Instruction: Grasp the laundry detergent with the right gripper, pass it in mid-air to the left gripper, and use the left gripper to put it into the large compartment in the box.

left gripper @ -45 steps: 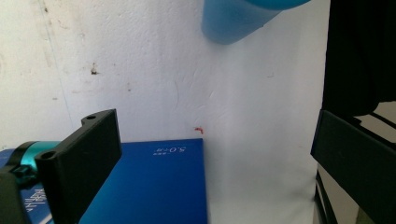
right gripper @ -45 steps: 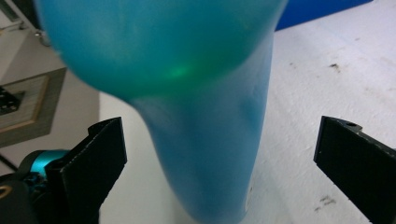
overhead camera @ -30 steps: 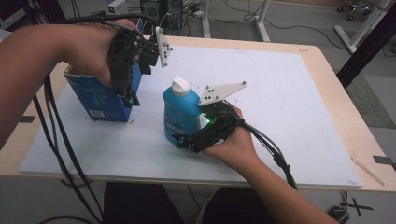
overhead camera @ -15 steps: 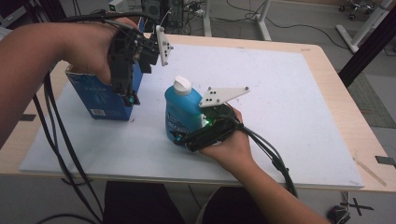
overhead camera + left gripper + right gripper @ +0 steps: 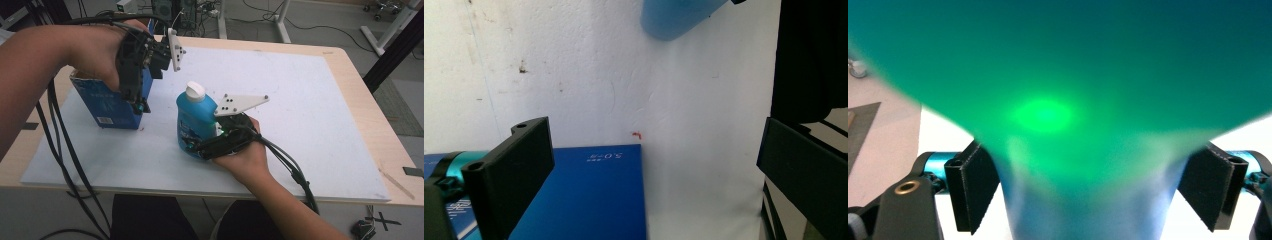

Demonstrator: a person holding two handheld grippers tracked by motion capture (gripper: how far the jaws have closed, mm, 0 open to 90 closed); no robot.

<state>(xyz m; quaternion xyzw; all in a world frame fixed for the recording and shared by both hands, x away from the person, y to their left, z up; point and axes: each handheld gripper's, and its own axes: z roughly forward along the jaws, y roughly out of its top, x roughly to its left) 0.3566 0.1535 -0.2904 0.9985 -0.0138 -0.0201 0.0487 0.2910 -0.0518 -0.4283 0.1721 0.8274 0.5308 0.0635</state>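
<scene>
Nearest the person, the right gripper [image 5: 202, 146] lies low on the white sheet [image 5: 310, 110] that covers the surface, with a blue bottle [image 5: 194, 120] standing upright between its jaws. In the right gripper view the bottle's body [image 5: 1058, 100] fills the gap, yet a sliver of space shows at each jaw, so they stand apart around it, not clamped. Farther back and to the left, the left gripper [image 5: 134, 92] points downward at the near right corner of a blue box [image 5: 107, 107]. In the left gripper view its jaws are wide apart, the box top [image 5: 589, 200] beneath them.
</scene>
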